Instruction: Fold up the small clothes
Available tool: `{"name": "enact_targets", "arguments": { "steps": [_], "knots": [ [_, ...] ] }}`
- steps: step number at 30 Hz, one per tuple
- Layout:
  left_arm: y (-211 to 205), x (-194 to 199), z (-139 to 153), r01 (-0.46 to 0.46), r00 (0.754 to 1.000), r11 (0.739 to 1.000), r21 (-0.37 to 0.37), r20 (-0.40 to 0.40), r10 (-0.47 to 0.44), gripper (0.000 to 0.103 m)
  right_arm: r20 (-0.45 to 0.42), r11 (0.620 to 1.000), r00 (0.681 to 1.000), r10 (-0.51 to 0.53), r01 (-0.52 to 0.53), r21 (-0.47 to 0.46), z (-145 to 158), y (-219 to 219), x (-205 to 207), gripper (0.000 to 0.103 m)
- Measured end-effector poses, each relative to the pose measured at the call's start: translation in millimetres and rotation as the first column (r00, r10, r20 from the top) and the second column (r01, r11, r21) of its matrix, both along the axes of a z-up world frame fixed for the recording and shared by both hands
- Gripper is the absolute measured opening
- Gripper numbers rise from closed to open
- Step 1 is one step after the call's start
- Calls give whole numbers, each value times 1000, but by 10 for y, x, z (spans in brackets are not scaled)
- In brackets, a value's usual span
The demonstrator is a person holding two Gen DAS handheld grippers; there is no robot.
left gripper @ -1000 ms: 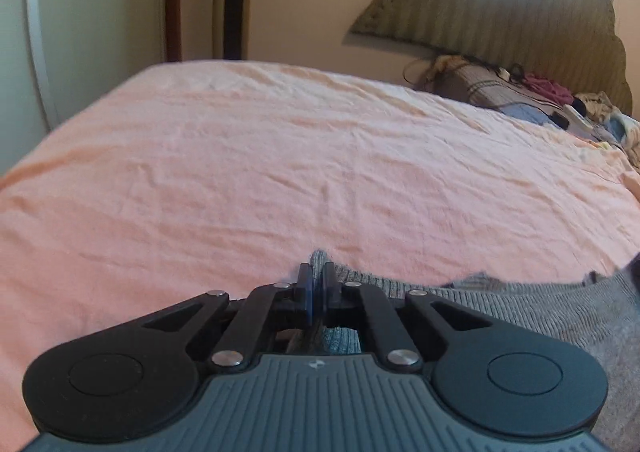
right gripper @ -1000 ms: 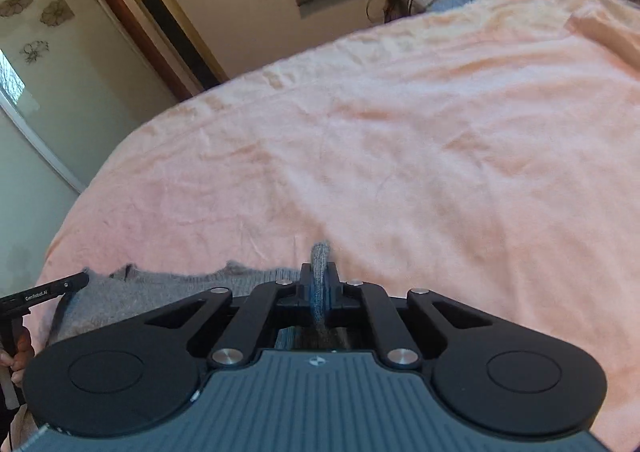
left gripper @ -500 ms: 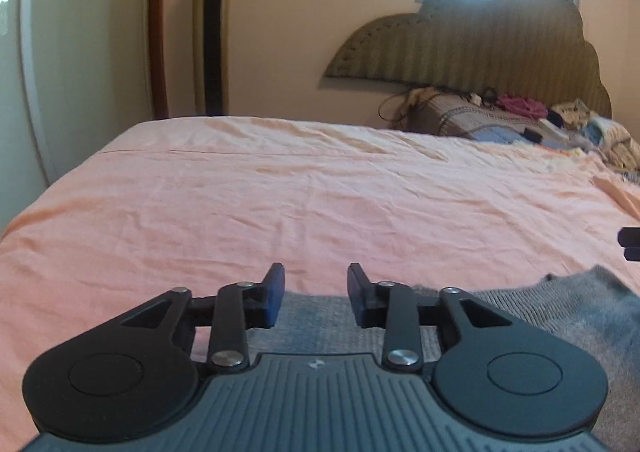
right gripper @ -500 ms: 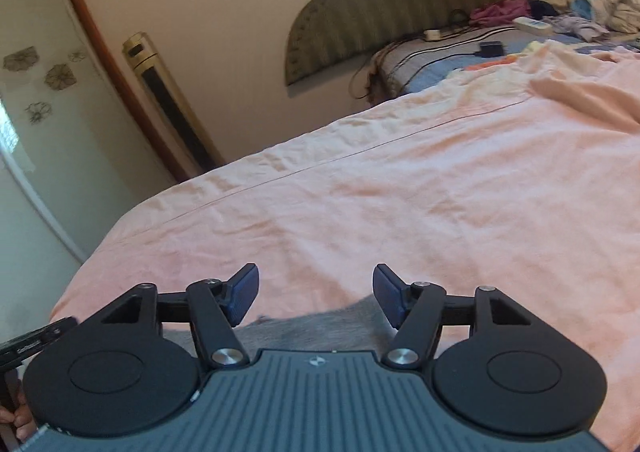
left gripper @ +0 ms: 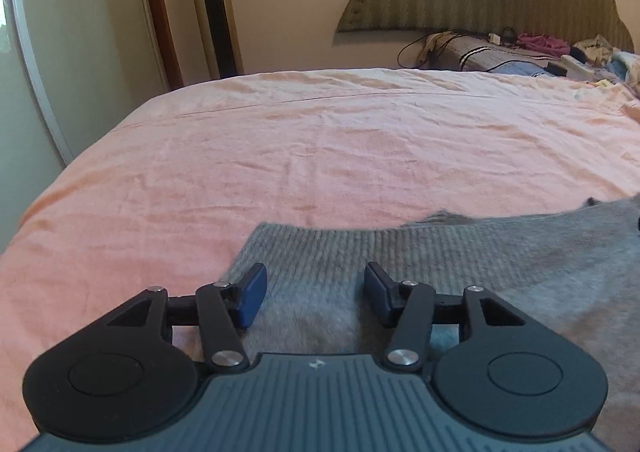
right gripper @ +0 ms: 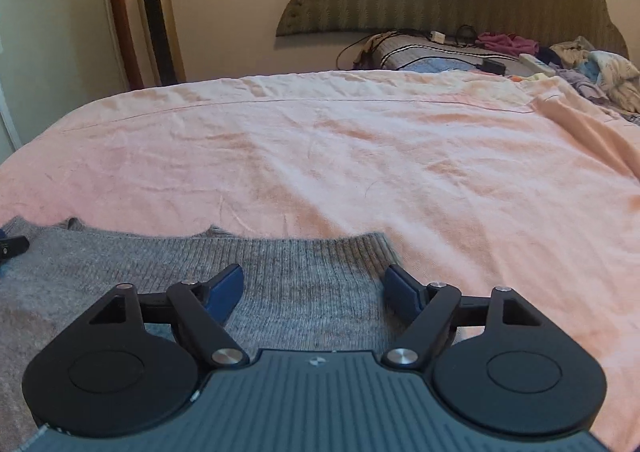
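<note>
2 grippers, left gripper [left gripper: 314,294] and right gripper [right gripper: 314,288], have just been opening, released above a grey knit garment [right gripper: 280,280] lying flat at the near edge of the pink bed [right gripper: 340,156]. Judged: fold laid; next needs regrasping an edge.

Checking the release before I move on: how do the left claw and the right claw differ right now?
The right claw stands wider than the left claw. The left claw is over the left corner of the grey sweater, the right claw over its right corner. Both have just been opening, pads clear of the knit, which lies flat on the pink bedspread.
</note>
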State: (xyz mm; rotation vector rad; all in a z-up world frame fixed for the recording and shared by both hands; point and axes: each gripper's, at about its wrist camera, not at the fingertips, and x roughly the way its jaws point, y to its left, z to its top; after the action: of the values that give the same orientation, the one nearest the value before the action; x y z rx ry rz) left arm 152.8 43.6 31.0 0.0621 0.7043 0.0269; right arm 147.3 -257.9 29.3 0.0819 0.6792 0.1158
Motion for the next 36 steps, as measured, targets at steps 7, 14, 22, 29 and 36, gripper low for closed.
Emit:
{"name": "enact_targets", "arguments": {
  "steps": [7, 14, 22, 29, 36],
  "knots": [
    [-80, -434, -167, 97, 995, 995, -28, 37, -96, 67, 4, 993, 995, 100, -100, -66, -232, 192, -428, 103],
    [-54, -559, 72, 68, 997, 995, -73, -24, -70, 71, -22, 997, 998, 56, -57, -58, -55, 210, -570, 98],
    [-183, -1097, -198, 161, 987, 982, -101, 37, -158, 77, 4, 987, 990, 142, -142, -72, -236, 249, -1009, 103],
    [-247, -1225, -7, 162, 986, 979, -123, -13, -165, 77, -10, 981, 988, 156, -156, -113, -40, 389, -1185, 102],
    [-287, -1299, -120, 155, 987, 986, -67, -39, -158, 83, -42, 976, 982, 184, -188, -110, -151, 371, -1288, 103]
  ]
}}
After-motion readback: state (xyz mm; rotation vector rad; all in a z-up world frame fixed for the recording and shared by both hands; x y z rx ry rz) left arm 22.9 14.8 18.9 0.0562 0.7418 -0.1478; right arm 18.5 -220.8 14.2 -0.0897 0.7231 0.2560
